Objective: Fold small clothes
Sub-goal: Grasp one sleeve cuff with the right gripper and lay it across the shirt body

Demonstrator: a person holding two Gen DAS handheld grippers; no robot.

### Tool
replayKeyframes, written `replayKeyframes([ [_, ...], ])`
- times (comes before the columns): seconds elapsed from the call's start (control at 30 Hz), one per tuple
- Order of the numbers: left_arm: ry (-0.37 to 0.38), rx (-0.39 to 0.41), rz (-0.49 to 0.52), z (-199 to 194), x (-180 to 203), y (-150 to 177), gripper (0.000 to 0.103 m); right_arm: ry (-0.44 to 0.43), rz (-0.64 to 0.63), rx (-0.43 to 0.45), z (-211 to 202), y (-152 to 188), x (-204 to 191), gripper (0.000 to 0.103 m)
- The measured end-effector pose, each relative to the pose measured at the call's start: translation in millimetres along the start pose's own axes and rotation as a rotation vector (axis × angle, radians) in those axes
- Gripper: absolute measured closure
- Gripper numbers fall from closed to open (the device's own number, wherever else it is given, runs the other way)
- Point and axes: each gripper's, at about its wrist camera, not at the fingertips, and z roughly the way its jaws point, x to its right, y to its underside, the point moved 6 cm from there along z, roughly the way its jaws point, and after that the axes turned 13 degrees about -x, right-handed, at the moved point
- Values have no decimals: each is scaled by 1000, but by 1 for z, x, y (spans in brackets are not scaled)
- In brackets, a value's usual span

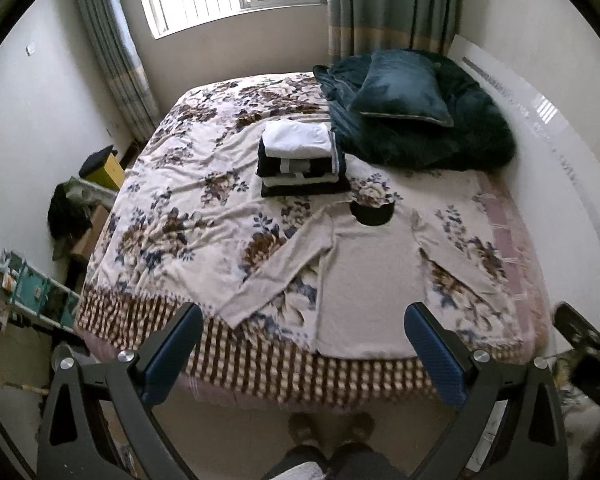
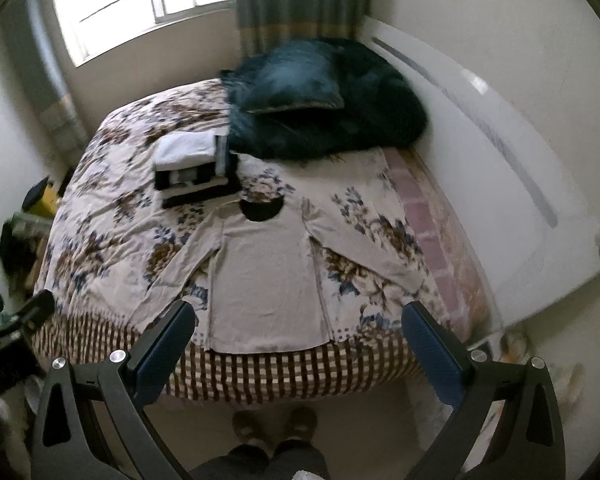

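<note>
A beige long-sleeved top (image 1: 370,276) lies flat on the floral bedspread (image 1: 188,216), neck toward the window, sleeves spread to both sides, hem at the bed's near edge. It also shows in the right wrist view (image 2: 266,276). Behind it stands a stack of folded clothes (image 1: 300,160), white on top, also seen in the right wrist view (image 2: 194,168). My left gripper (image 1: 302,320) is open and empty, held above the hem. My right gripper (image 2: 298,316) is open and empty, also above the hem, apart from the cloth.
A dark teal blanket (image 1: 420,136) with a pillow (image 1: 400,88) lies at the bed's far right, against a white headboard (image 1: 560,152). Clutter and a yellow item (image 1: 104,168) stand on the floor left of the bed. The person's feet (image 1: 332,428) are at the bed's foot.
</note>
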Motion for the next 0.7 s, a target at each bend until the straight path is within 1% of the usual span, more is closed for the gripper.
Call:
replayKeyframes([
  [0.07, -13, 5, 9, 31, 3, -11, 0, 7, 88, -25, 35, -6, 20, 0],
  [0.1, -13, -11, 17, 57, 9, -15, 0, 10, 133, -38, 57, -4, 29, 0],
  [0.17, -23, -25, 25, 94, 21, -30, 0, 26, 237, -62, 97, -7, 55, 0],
  [0.2, -29, -43, 28, 109, 25, -31, 0, 31, 293, -77, 119, -9, 71, 0],
  [0.23, -22, -70, 29, 130, 32, -36, 0, 36, 349, -98, 143, -9, 88, 0],
  [0.27, -16, -80, 27, 147, 38, -39, 0, 36, 402, -115, 165, -7, 105, 0],
  [0.37, -39, -132, 28, 207, 62, -53, 0, 43, 563, -177, 241, -4, 162, 0],
  [0.43, -71, -160, 22, 249, 79, -62, 0, 37, 656, -198, 293, -3, 202, 0],
  [0.47, -82, -176, 23, 266, 84, -60, 0, 36, 699, -219, 319, -1, 220, 0],
  [0.53, -113, -225, 16, 311, 103, -69, 0, -5, 795, -241, 372, 0, 254, 0],
  [0.57, -113, -241, 8, 322, 106, -66, 0, -14, 846, -254, 397, 2, 270, 0],
  [0.63, -110, -289, -15, 359, 117, -64, 0, -57, 940, -265, 445, 6, 297, 0],
  [0.67, -113, -313, -27, 383, 124, -65, 0, -67, 993, -269, 473, 9, 313, 0],
  [0.7, -117, -333, -32, 399, 129, -63, 0, -75, 1028, -274, 493, 11, 320, 0],
])
